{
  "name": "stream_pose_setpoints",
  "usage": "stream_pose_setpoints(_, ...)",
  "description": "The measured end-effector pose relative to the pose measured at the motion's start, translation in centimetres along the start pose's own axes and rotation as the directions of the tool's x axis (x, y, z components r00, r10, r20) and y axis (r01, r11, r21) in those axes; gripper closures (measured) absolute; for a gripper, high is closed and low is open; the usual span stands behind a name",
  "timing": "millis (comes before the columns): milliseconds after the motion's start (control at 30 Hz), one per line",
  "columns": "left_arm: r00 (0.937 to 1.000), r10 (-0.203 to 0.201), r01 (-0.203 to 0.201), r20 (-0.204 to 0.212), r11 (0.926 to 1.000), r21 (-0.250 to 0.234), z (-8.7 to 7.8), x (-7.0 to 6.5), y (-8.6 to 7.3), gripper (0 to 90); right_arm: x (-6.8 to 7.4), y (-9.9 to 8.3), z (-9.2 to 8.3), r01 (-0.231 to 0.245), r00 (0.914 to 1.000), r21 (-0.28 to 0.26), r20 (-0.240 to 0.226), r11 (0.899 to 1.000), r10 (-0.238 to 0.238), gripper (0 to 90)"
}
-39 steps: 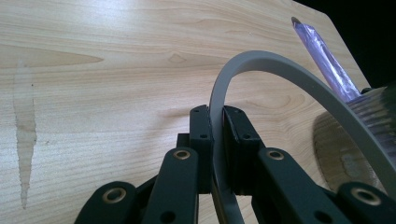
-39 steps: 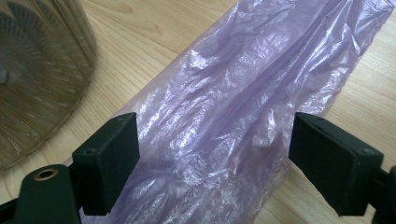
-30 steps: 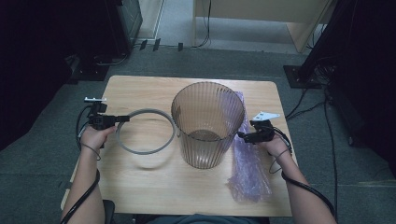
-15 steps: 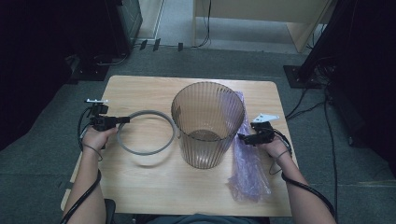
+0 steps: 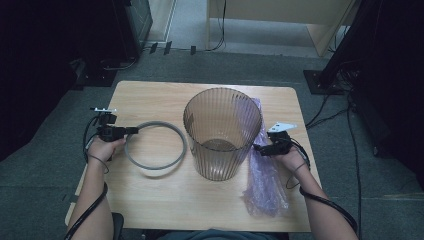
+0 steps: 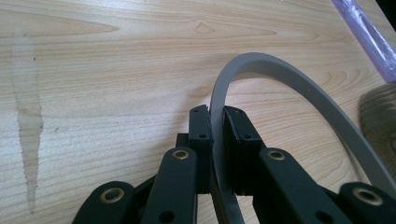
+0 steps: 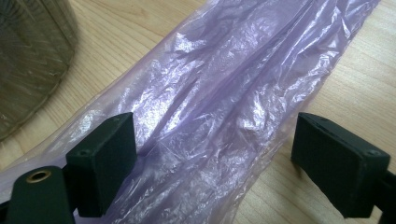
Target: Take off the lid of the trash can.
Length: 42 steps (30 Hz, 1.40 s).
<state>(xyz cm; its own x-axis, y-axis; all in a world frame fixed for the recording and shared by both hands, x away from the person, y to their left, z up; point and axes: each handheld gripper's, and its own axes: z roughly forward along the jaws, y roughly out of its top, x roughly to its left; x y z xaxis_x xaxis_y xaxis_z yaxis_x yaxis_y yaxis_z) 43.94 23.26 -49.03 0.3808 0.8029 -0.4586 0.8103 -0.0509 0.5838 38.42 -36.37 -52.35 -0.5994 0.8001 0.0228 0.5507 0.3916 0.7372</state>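
Observation:
A ribbed, see-through brown bin (image 5: 222, 132) stands upright in the middle of the wooden table (image 5: 150, 200). Left of it a grey ring (image 5: 156, 145) is held at its left edge by my left gripper (image 5: 131, 130), whose pads (image 6: 201, 126) are shut on the ring's band (image 6: 285, 77). A purple plastic bag (image 5: 264, 180) lies flat along the table's right side. My right gripper (image 5: 259, 148) hovers over the bag (image 7: 219, 107) just right of the bin (image 7: 28, 56), jaws spread wide with nothing pinched between its pads (image 7: 109, 156).
Grey carpet surrounds the table. Dark equipment (image 5: 135, 20) and cables (image 5: 330, 100) stand beyond the far edge, and a pale wooden cabinet (image 5: 280, 20) sits at the back. Bare tabletop lies in front of the bin.
The left gripper and the ring have shifted slightly; the ring sits a touch differently on the table. The right gripper has not moved.

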Motion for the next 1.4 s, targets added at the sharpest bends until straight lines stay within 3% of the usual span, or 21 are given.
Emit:
stream_pose_setpoints(367, 0.9998, -0.007, 0.008, -0.021, 0.9992, 0.040, 0.4, 0.3, -0.5, 81.0, -0.1, 0.1, 0.1, 0.003, 1.0000, 0.001, -0.009, 1.000, -0.003, 13.3)
stream_pose_setpoints(600, 0.9998, -0.002, 0.002, -0.021, 0.9997, 0.022, 0.3, 0.4, -0.4, 77.0, -0.1, 0.1, 0.1, 0.008, 0.9999, 0.004, -0.011, 1.000, -0.008, 13.3)
stream_pose_setpoints(833, 0.9998, 0.000, -0.001, -0.022, 0.9997, -0.026, -0.6, 0.2, -0.3, 66.3, -0.1, 0.1, 0.1, 0.008, 0.9999, 0.001, -0.010, 1.000, -0.008, 14.1)
stream_pose_setpoints(1033, 0.9991, 0.024, -0.025, -0.036, 0.9995, -0.020, -0.7, -0.5, 0.1, 57.9, 0.0, 0.1, 0.1, 0.012, 0.9998, -0.001, -0.017, 1.000, -0.012, 14.7)
stream_pose_setpoints(1200, 0.9997, 0.013, -0.013, -0.022, 0.9998, -0.016, -0.5, -0.9, 0.3, 52.2, 0.0, 0.1, 0.1, 0.014, 0.9997, -0.002, -0.017, 1.000, -0.014, 15.1)
stream_pose_setpoints(1400, 0.9997, 0.013, -0.013, -0.022, 0.9998, -0.012, -0.7, -1.1, 0.3, 50.6, 0.0, 0.0, -0.2, 0.017, 0.9996, -0.025, -0.023, 1.000, -0.018, 31.0)
